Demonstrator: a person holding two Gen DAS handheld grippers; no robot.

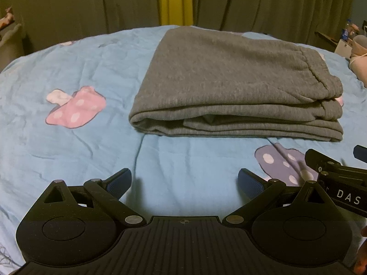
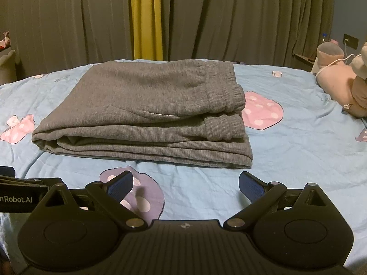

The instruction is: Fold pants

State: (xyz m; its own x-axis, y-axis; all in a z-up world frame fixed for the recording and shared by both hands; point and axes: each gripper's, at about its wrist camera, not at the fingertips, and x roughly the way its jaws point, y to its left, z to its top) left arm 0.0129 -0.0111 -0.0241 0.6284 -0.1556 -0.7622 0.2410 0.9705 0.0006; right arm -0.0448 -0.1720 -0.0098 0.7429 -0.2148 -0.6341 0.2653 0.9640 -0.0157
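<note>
Looks basically done to us: the grey fleece sweatpants (image 1: pixel 231 84) sit folded in a thick stack mid-bed on the light blue mushroom-print bedsheet (image 1: pixel 68 155). Our left gripper (image 1: pixel 184 183) and right gripper (image 2: pixel 185 186) both hang spread wide and empty, just short of the near edge. Main risk now is bumping that loose stacked edge and fanning the layers. Plenty of bare sheet around the stack.

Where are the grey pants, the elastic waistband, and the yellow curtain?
grey pants (image 2: pixel 137 96): right wrist view, top folded layer.
elastic waistband (image 2: pixel 226 89): right wrist view, gathered band.
yellow curtain (image 2: pixel 146 18): right wrist view, middle strip.
</note>
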